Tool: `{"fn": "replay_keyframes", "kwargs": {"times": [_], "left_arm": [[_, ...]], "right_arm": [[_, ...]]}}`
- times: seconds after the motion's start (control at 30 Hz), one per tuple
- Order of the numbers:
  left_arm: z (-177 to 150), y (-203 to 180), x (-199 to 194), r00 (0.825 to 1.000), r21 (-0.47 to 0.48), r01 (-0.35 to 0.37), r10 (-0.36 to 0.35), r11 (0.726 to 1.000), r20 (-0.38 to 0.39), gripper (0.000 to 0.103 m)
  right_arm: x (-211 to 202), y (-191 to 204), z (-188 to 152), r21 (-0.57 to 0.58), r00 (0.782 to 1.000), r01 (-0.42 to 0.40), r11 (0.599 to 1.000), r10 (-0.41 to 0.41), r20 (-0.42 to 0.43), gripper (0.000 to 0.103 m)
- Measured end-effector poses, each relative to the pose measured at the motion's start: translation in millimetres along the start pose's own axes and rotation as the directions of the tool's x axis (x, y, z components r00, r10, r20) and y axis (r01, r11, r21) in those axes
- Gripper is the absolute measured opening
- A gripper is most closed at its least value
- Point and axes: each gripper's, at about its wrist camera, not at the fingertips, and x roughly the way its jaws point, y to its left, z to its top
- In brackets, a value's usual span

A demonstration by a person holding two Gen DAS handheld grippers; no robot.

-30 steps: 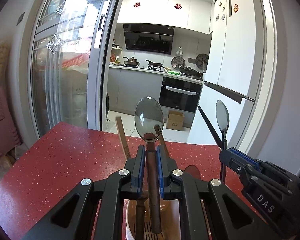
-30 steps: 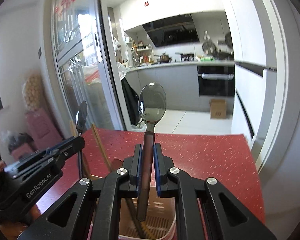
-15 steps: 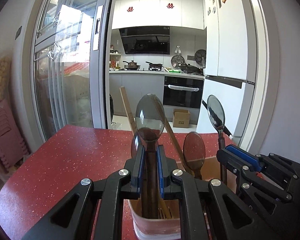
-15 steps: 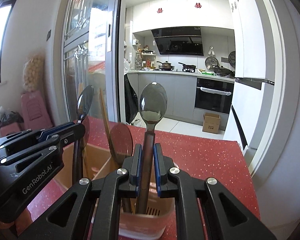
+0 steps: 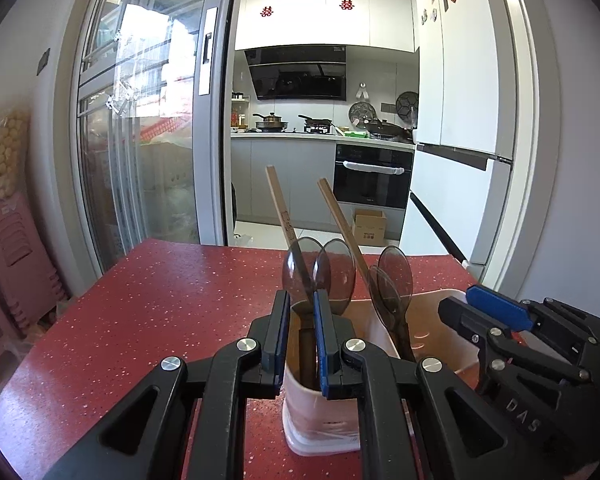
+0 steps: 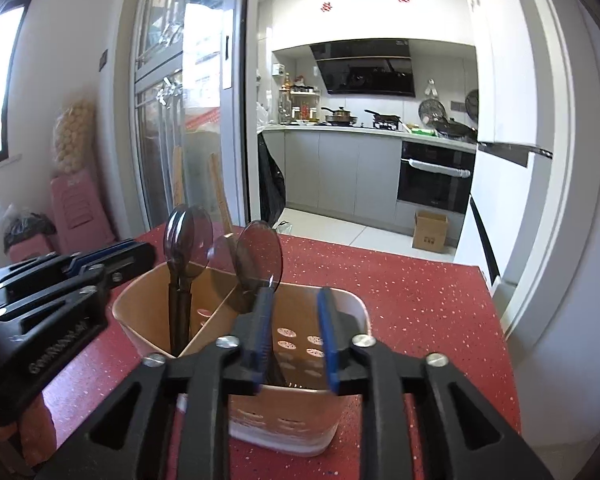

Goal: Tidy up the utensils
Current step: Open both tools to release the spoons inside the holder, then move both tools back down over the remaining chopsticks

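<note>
The left gripper (image 5: 302, 332) sits nearest its own lens, its jaws pinching the dark handle of a smoke-tinted spoon (image 5: 298, 276) that stands upright with its foot down in the divided utensil holder (image 6: 140, 300); the grip looks kept so the spoon goes in straight rather than toppling. The right gripper (image 6: 294, 340) hovers over the holder's other compartment, its jaws spreading apart with nothing pressed between them; a second tinted spoon (image 6: 259, 258) stands just beside its left finger, seemingly let go to rest inside. The holder is a pale peach tub with a slanted partition and a perforated floor, standing on the speckled red table (image 5: 160, 300). From the left wrist view it holds about 4 spoons bowl-up and 2 wooden chopsticks (image 5: 280, 208) leaning toward the far side. Behind the table, a sliding glass door (image 5: 148, 120) opens onto a kitchen with a black built-in oven (image 5: 372, 178).
</note>
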Motion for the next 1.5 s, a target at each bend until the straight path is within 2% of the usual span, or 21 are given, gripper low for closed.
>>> {"fn": "replay_keyframes", "kwargs": {"times": [0.2, 0.33, 0.53, 0.63, 0.7, 0.9, 1.1, 1.13, 1.17, 1.2, 1.27, 1.47, 1.5], "left_arm": [[-6.0, 6.6, -29.8, 0.999, 0.007, -0.001, 0.001, 1.000, -0.033, 0.042], [-19.8, 14.1, -48.8, 0.995, 0.003, 0.013, -0.012, 1.000, -0.100, 0.042], [-47.8, 22.9, -71.1, 0.979, 0.004, 0.020, -0.019, 1.000, -0.202, 0.042], [-62.6, 23.8, -78.2, 0.968, 0.013, 0.018, -0.014, 1.000, -0.250, 0.042], [-72.8, 24.3, -82.3, 0.960, 0.017, 0.015, -0.009, 1.000, -0.280, 0.042], [-97.4, 22.4, -90.1, 0.934, 0.004, 0.015, -0.013, 1.000, -0.356, 0.042], [-108.2, 14.5, -99.1, 0.924, 0.019, 0.038, -0.028, 0.999, -0.380, 0.042], [-109.3, 13.3, -100.6, 0.922, 0.018, 0.041, -0.031, 0.999, -0.385, 0.060], [-109.9, 13.8, -101.7, 0.920, 0.014, 0.041, -0.032, 0.999, -0.391, 0.085], [-110.0, 13.9, -102.6, 0.919, 0.008, 0.031, -0.025, 0.999, -0.394, 0.103], [-108.8, 14.2, -113.0, 0.937, -0.006, 0.018, -0.019, 1.000, -0.350, 0.103], [-112.8, 10.5, -114.4, 0.932, 0.025, 0.026, -0.015, 0.999, -0.363, 0.103], [-113.0, 12.2, -113.9, 0.930, 0.021, 0.027, -0.017, 0.999, -0.368, 0.103]], "right_arm": [[-28.2, -5.0, 3.2, 0.073, 0.999, -0.040, 0.997, 0.042, -0.026, 0.050], [-50.6, -0.6, -7.0, 0.097, 0.995, -0.054, 0.994, 0.061, -0.074, 0.063], [-79.5, 5.3, -38.8, 0.184, 0.978, -0.031, 0.982, 0.068, -0.198, 0.072], [-94.9, 7.8, -56.8, 0.205, 0.969, 0.013, 0.979, 0.038, -0.244, 0.075], [-102.5, 7.9, -64.6, 0.220, 0.966, 0.033, 0.975, 0.026, -0.258, 0.080], [-121.2, 4.4, -89.5, 0.249, 0.943, 0.090, 0.964, -0.002, -0.332, 0.081], [-139.4, -2.4, -102.3, 0.271, 0.939, 0.126, 0.954, -0.026, -0.344, 0.083], [-141.8, -4.3, -103.0, 0.280, 0.939, 0.129, 0.951, -0.026, -0.343, 0.083], [-143.2, -5.9, -103.1, 0.286, 0.939, 0.131, 0.949, -0.027, -0.342, 0.084], [-144.8, -7.6, -103.3, 0.290, 0.940, 0.134, 0.948, -0.029, -0.341, 0.089], [-147.5, -10.1, -103.5, 0.292, 0.940, 0.143, 0.946, -0.038, -0.338, 0.094], [-152.4, -13.9, -105.9, 0.324, 0.942, 0.141, 0.935, -0.026, -0.335, 0.096], [-152.4, -14.4, -106.9, 0.336, 0.941, 0.135, 0.932, -0.014, -0.338, 0.103]]}}
